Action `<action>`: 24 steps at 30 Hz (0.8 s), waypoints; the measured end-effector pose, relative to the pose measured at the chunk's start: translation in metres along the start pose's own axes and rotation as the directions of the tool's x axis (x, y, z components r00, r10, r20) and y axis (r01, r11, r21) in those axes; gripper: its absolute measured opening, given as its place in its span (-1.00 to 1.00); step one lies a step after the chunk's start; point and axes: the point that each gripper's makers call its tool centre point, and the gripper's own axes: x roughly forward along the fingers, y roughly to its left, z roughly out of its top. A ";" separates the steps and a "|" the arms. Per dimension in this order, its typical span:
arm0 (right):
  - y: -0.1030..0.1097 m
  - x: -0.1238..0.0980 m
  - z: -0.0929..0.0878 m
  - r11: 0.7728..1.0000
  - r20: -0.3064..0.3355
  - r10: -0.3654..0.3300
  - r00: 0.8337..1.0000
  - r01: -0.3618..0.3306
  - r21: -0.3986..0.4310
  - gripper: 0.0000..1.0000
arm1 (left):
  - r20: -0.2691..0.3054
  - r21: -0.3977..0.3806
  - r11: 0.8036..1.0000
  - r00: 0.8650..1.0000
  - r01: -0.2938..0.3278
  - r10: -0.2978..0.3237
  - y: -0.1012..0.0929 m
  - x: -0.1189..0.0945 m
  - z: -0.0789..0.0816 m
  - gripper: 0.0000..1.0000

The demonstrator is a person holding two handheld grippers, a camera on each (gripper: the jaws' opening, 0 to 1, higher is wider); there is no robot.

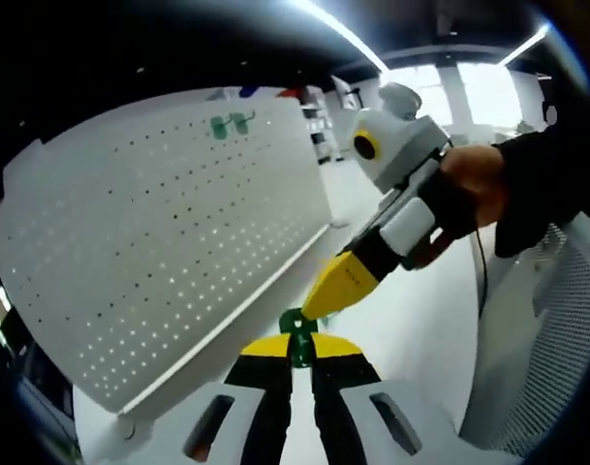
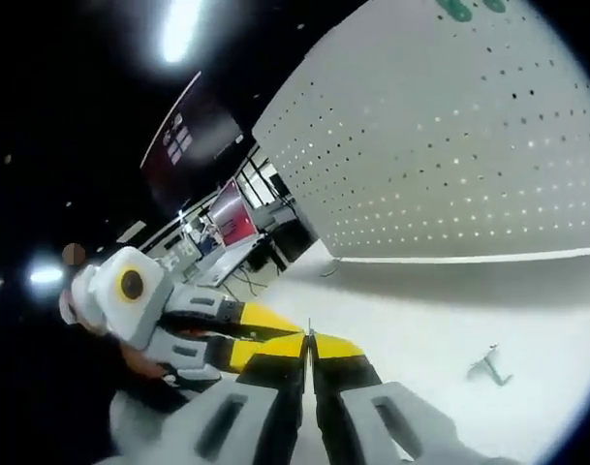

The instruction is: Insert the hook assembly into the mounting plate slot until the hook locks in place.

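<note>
Up close, the left gripper (image 1: 301, 351) is pinching a green hook (image 1: 296, 325) between its nearly closed yellow-tipped jaws, the hook poking out toward twelve o'clock above the white bench (image 1: 411, 329). At about ten o'clock from it, the white pegboard (image 1: 169, 242) is standing as a large tilted panel, with a pair of green hooks (image 1: 231, 123) hanging near its top edge. Coming in from two o'clock, the right gripper (image 1: 326, 295) is reaching down with its yellow tip just beside the held hook, a person's hand (image 1: 474, 189) wrapping its handle. In the right gripper view, the right gripper (image 2: 309, 360) is showing its jaws pressed together with nothing visible between them, another green hook (image 2: 488, 367) is lying on the bench (image 2: 420, 329) at three o'clock, and the left gripper (image 2: 261, 334) is sitting at nine o'clock.
</note>
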 end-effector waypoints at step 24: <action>0.010 -0.006 0.011 0.988 0.031 -0.027 0.999 0.031 -0.150 -0.99 | 0.021 -0.054 0.998 0.999 -0.030 0.031 0.007 -0.001 0.004 -0.94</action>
